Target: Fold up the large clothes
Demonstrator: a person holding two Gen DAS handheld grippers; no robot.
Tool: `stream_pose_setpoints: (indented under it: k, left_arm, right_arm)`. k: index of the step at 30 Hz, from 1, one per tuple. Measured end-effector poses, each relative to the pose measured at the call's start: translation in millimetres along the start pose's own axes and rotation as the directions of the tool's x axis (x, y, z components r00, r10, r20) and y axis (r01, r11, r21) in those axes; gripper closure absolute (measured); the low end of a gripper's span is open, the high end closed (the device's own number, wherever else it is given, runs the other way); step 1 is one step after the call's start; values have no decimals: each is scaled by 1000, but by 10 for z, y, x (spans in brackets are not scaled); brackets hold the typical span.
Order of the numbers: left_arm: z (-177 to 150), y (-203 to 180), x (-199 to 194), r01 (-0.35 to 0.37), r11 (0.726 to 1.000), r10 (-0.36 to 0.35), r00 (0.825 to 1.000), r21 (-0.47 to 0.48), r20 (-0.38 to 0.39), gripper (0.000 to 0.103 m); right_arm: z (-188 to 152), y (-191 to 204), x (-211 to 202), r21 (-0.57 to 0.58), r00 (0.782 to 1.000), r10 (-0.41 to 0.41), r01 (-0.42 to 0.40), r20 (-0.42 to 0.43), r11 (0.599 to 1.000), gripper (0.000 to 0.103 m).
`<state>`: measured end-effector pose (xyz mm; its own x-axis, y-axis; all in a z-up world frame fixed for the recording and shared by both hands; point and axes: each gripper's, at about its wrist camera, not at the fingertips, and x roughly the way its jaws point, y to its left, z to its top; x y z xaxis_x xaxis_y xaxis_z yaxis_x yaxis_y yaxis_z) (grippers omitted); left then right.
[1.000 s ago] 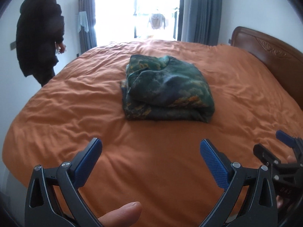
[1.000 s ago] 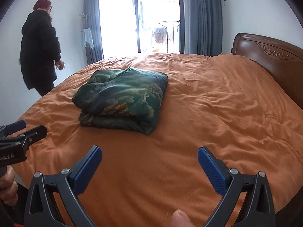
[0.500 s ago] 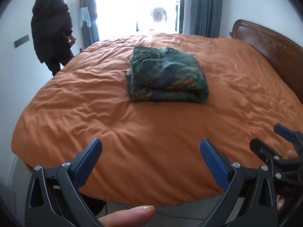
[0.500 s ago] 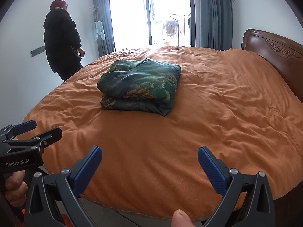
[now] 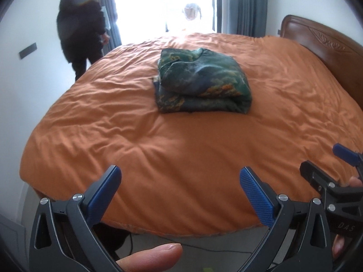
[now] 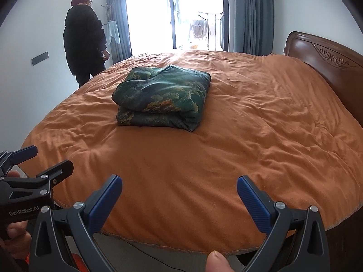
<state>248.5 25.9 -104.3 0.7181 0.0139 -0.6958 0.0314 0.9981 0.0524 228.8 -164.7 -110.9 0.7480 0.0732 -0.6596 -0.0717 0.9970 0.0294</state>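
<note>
A dark green patterned garment (image 5: pixel 202 81) lies folded in a thick square bundle on the middle of the orange bed (image 5: pixel 158 147); it also shows in the right wrist view (image 6: pixel 163 95). My left gripper (image 5: pixel 180 181) is open and empty, held off the near edge of the bed, far from the bundle. My right gripper (image 6: pixel 179 188) is open and empty, beside the left one over the bed's near edge. The right gripper shows at the right edge of the left wrist view (image 5: pixel 329 167); the left gripper shows at the left edge of the right wrist view (image 6: pixel 43 161).
A person in a dark coat and red hat (image 6: pixel 84 38) stands at the far left of the bed by the window. A wooden headboard (image 6: pixel 326 65) runs along the right side. Grey floor with a thin cable (image 6: pixel 158 260) shows below the bed's near edge.
Both grippers have drawn back from the bed; the bundle looks smaller and farther, and the bed's near edge and floor now show. The person has walked along the far side toward the window.
</note>
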Motion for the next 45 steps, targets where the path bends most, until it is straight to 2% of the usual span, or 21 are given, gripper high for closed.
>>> stream_pose_setpoints:
  k: [8, 12, 18, 25, 45]
  left_arm:
    - [105, 107, -96, -13, 1000, 13, 1000, -13, 26, 0]
    - [144, 125, -128, -44, 999, 44, 998, 2, 55, 0]
    - [105, 152, -7, -59, 998, 59, 998, -10, 2, 1]
    - [157, 82, -47, -69, 997, 68, 998, 32, 17, 1]
    - [108, 74, 47, -59, 998, 60, 998, 36, -35, 1]
  right_arm:
    - [63, 145, -50, -9, 1000, -5, 5, -6, 1000, 0]
    - [126, 189, -70, -11, 999, -36, 36, -4, 999, 0]
    - [164, 209, -68, -30, 997, -80, 79, -23, 996, 0]
    - [180, 193, -81, -17, 997, -75, 75, -25, 997, 0]
    - [144, 112, 51, -18, 992, -97, 96, -82, 995, 0]
